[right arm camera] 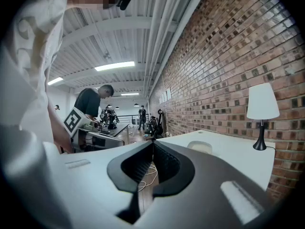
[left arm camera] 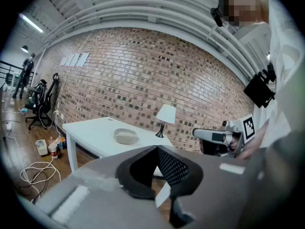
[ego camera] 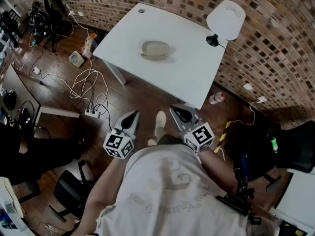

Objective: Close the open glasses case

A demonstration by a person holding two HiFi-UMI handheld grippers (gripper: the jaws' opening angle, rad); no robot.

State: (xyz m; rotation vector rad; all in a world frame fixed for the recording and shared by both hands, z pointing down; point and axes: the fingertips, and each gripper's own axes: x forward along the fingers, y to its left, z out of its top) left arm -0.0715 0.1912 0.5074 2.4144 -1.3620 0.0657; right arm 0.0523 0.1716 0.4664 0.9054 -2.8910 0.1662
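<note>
Only the approach, I'd say: left gripper [ego camera: 133, 116] and right gripper [ego camera: 178, 111], fingers clenched empty, hang well apart from the glasses case [ego camera: 155, 49] (on the worktop [ego camera: 192, 77]), so step closer next

readable text: none | shirt print [ego camera: 170, 181]: blurred, illegible | labels, numbers, signs: none legible
</note>
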